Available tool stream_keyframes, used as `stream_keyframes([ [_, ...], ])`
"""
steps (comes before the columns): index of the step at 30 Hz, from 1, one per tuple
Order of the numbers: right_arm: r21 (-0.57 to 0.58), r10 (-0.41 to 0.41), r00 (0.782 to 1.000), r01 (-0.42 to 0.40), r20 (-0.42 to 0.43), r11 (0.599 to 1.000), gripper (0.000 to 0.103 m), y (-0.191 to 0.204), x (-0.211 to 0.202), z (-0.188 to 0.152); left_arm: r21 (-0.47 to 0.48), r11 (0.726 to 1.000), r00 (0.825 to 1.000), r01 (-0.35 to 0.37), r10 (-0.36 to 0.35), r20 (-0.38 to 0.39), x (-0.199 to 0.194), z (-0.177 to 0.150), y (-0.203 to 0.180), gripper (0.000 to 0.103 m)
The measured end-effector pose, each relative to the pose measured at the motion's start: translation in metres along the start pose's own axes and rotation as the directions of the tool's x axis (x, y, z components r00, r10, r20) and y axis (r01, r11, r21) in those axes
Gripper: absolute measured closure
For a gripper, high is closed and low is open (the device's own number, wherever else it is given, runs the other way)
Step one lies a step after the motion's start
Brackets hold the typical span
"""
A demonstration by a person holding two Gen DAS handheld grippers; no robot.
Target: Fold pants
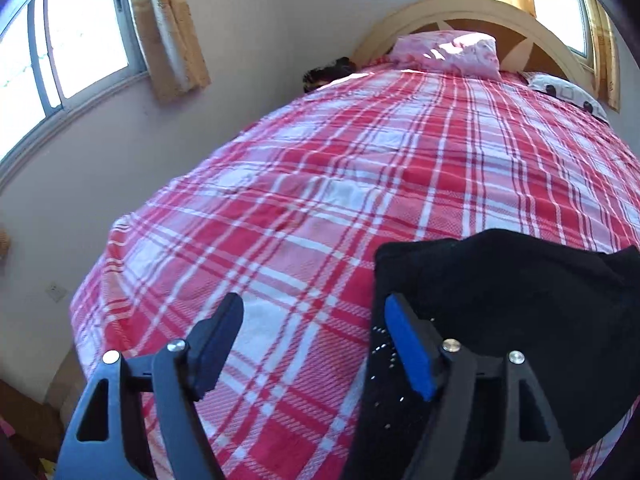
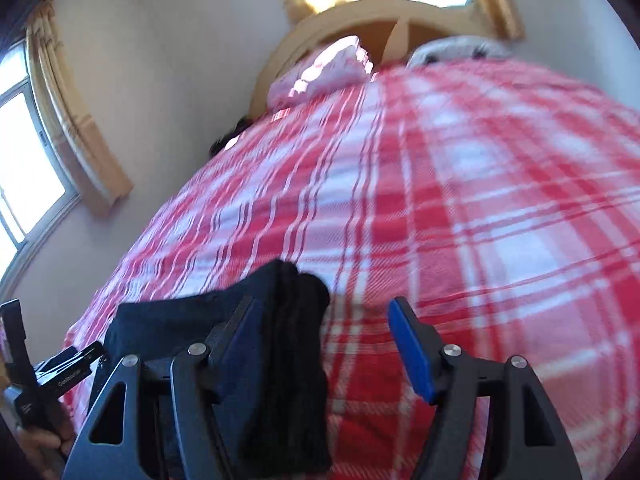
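One pair of black pants [image 1: 500, 312] lies bunched on the bed [image 1: 320, 200] near its foot. Left gripper [image 1: 312, 344] and right gripper [image 2: 324, 344] flank the pants, both spread wide, gripping nothing.

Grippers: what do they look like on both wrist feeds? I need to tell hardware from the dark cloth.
Both match. The left gripper and right gripper have matte black linkage arms with triangular cut-outs and round silver pivot screws. Each carries flat rectangular finger pads, bright blue on one face. No cables or sleeves are visible. Small white lettering, unreadable, marks the left unit's body in the right wrist view.
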State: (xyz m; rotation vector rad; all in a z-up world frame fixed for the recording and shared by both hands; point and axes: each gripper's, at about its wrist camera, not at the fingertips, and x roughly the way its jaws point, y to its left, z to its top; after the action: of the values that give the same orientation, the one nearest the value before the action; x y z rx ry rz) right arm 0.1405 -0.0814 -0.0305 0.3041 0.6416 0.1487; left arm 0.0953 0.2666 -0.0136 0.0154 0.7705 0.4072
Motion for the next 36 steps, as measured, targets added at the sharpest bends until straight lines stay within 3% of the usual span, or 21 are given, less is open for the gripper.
stream_keyframes([
  [2, -0.023, 0.002, 0.999, -0.001, 0.044, 1.000, 0.035, 0.009, -0.024, -0.005, -0.006, 1.000, 1.000, -0.002, 0.002, 0.011, -0.009, -0.004, 0.000, 0.023],
  [5, -0.053, 0.036, 0.999, -0.034, 0.034, 0.998, 0.035, 0.021, -0.045, -0.016, -0.005, 1.000, 1.000, 0.023, -0.023, 0.017, -0.022, -0.012, -0.005, 0.023],
  [10, -0.006, 0.069, 0.992, -0.070, -0.106, 0.998, 0.035, 0.029, -0.052, -0.029, -0.006, 0.998, 0.998, 0.063, -0.063, 0.015, -0.045, -0.030, -0.014, 0.020],
  [12, -0.001, 0.043, 0.987, -0.043, -0.157, 0.999, 0.035, 0.031, -0.056, -0.032, -0.002, 0.997, 0.997, 0.071, -0.071, 0.016, -0.053, -0.037, -0.018, 0.018],
  [15, 0.003, 0.037, 0.981, -0.037, -0.188, 0.999, 0.035, 0.035, -0.066, -0.036, 0.017, 0.996, 0.996, 0.082, -0.082, 0.024, -0.065, -0.046, -0.026, 0.011],
  [18, -0.022, 0.061, 0.986, -0.065, -0.154, 0.998, 0.035, 0.041, -0.080, -0.038, 0.044, 0.995, 0.995, 0.092, -0.093, 0.031, -0.075, -0.051, -0.035, 0.010],
  [21, -0.123, 0.096, 0.995, -0.101, -0.040, 0.987, 0.034, 0.053, -0.103, -0.043, 0.045, 0.994, 0.994, 0.102, -0.103, 0.024, -0.082, -0.052, -0.039, 0.006],
  [25, -0.225, 0.039, 0.997, -0.025, 0.059, 0.974, 0.034, 0.069, -0.124, -0.050, 0.029, 0.994, 0.993, 0.109, -0.110, 0.043, -0.094, -0.053, -0.038, 0.006],
  [36, -0.199, 0.049, 0.995, -0.031, 0.086, 0.980, 0.034, 0.066, -0.139, -0.048, 0.055, 0.995, 0.994, 0.088, -0.092, 0.062, -0.107, -0.058, -0.044, 0.004],
])
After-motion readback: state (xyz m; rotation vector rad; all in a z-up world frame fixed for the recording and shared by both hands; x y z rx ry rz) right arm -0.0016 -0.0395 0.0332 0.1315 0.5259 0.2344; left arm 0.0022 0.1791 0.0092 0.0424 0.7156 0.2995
